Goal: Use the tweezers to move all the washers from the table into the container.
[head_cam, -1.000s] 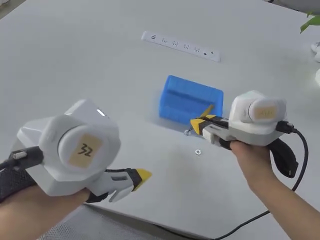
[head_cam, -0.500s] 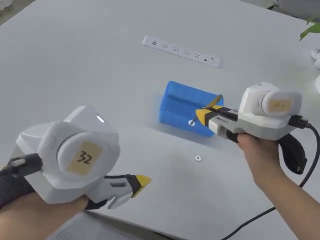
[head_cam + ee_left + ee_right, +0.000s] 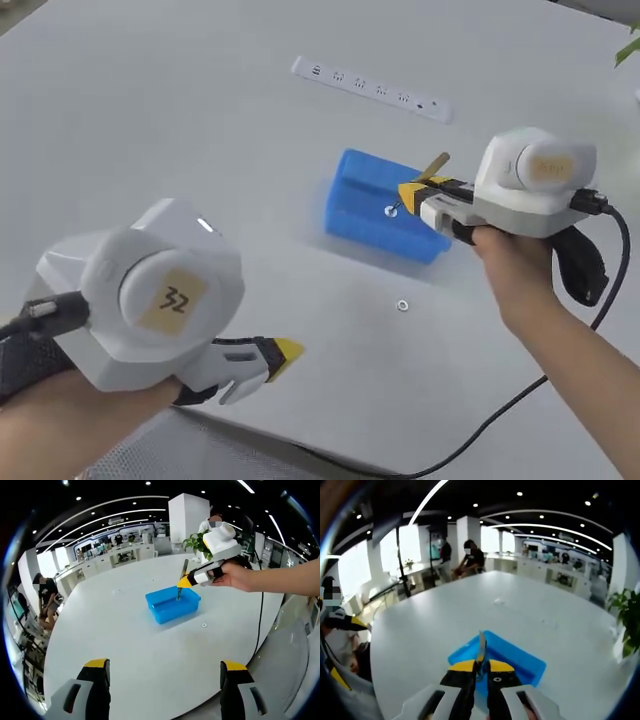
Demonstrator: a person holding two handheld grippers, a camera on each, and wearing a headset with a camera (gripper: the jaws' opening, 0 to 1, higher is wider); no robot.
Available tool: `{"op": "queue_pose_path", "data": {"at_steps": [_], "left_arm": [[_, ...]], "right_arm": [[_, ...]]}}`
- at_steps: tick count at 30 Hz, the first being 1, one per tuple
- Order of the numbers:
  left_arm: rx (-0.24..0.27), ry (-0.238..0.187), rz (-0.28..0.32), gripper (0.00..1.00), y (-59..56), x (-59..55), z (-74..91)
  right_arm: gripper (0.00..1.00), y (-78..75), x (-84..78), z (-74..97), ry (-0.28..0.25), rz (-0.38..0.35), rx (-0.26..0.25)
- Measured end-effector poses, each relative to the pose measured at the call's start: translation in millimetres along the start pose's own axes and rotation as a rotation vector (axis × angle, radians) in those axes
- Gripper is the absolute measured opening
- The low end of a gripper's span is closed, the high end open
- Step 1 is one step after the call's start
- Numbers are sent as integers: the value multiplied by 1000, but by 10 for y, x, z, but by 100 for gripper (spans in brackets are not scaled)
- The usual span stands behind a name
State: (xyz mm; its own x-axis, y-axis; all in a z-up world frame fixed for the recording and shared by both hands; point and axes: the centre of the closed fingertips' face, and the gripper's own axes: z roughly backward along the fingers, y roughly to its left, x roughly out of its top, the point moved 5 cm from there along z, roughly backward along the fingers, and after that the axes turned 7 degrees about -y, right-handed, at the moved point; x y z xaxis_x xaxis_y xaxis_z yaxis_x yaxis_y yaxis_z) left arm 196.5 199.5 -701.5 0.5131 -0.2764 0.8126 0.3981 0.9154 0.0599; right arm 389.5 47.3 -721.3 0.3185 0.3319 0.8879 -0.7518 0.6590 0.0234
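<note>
Smooth matt white counter [image 3: 180, 130]; glossy blue plastic container [image 3: 365, 232]; shiny metal washer [image 3: 402, 305]; tweezers [image 3: 437, 163] of dull metal.

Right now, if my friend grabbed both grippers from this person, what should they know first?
Right gripper: shut on the tweezers, whose tip carries a small washer over the blue container.
Left gripper: open, holding nothing, low near the table's front edge.
Done: one washer picked up and brought to the container; how many are already inside can't be told.
Left: drop this washer in, then probably fetch the loose washer lying on the table in front of the container.
</note>
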Motion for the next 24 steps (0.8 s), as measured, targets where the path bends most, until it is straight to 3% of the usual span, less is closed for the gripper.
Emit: {"op": "queue_pose_path", "data": {"at_steps": [6,14,24], "left_arm": [[3,7,4,93,6,-16,-3],[6,19,1,93,12,-42,-9],[3,16,13,94,3,-30,-15]], "right_arm": [[4,-87,-166,-176,45,-3,-9],[4,-178,-345,-267,88,-24,-29],[4,-186,-449,-373,119,-34,-24]]}}
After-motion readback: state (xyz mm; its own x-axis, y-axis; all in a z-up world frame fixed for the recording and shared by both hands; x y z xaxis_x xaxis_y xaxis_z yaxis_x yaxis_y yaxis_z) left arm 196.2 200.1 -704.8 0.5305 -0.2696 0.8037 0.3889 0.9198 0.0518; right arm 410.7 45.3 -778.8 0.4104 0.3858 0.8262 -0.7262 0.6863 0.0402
